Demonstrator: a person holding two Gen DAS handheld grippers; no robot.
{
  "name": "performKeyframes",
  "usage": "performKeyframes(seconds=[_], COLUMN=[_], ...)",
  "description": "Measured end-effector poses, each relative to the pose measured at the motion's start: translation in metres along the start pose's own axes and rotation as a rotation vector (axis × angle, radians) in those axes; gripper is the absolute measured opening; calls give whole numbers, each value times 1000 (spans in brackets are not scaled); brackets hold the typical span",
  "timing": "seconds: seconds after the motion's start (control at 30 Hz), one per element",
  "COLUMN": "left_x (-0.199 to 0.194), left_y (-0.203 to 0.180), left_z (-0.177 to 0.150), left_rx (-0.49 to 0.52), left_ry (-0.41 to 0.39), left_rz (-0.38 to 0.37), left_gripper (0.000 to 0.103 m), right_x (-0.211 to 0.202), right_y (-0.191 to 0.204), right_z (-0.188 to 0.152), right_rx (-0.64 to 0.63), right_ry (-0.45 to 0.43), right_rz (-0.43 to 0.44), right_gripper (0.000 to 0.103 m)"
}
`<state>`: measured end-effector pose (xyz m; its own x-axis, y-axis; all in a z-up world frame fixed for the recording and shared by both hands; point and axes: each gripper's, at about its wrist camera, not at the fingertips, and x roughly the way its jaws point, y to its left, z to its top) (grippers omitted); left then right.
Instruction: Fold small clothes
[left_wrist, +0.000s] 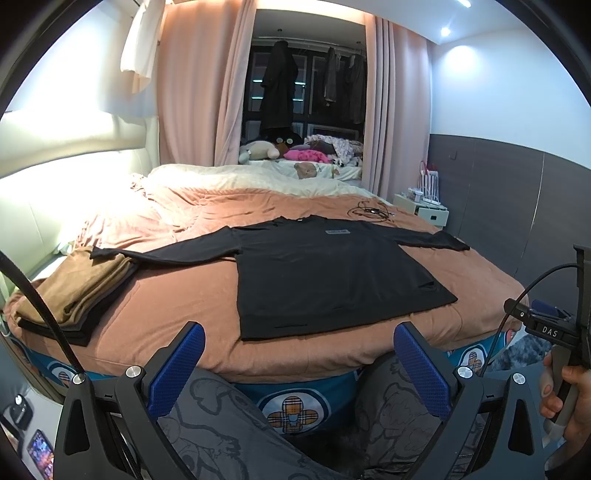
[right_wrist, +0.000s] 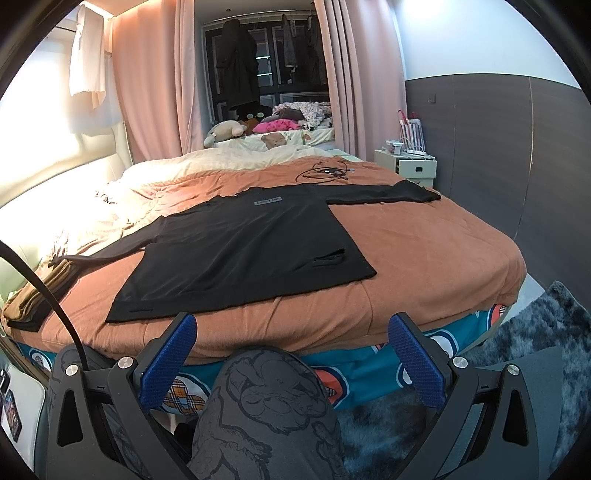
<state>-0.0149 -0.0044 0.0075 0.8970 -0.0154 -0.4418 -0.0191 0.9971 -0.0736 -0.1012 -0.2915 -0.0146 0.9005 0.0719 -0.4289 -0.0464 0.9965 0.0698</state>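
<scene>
Lying at the left edge of the bed (left_wrist: 155, 325), a stack of folded clothes (left_wrist: 79, 291) in brown and dark cloth sits on the orange-brown blanket, with the left sleeve tip of a black long-sleeved shirt (left_wrist: 325, 273) resting on it. That shirt is spread flat mid-bed, both sleeves stretched out sideways, hem toward the near edge. A tangled cable (left_wrist: 369, 211) lies beyond its collar. Both tools hang off the near bed edge above the person's patterned trouser knees: the left tool (left_wrist: 299, 365) is released, fingers wide and empty; the right tool (right_wrist: 291, 354) likewise, gaping and empty.
</scene>
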Motion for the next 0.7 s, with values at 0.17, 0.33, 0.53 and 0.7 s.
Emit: performKeyframes(seconds=[0.17, 0.33, 0.53, 0.7], left_x=[-3, -2, 4, 8], left_y=[0, 1, 6, 13], left_z=[2, 1, 5, 12], left_rx=[1, -3, -25, -27], left_ry=[-12, -9, -1, 3], left_rz=[7, 7, 7, 6], left_gripper=[103, 103, 103, 103], right_x=[-2, -5, -4, -3], right_y=[-2, -4, -4, 0], right_z=[1, 6, 13, 26], right_rx=[-1, -3, -1, -5], right_ry=[-3, -10, -15, -15], right_rz=[2, -2, 8, 38], right_gripper=[103, 103, 103, 103])
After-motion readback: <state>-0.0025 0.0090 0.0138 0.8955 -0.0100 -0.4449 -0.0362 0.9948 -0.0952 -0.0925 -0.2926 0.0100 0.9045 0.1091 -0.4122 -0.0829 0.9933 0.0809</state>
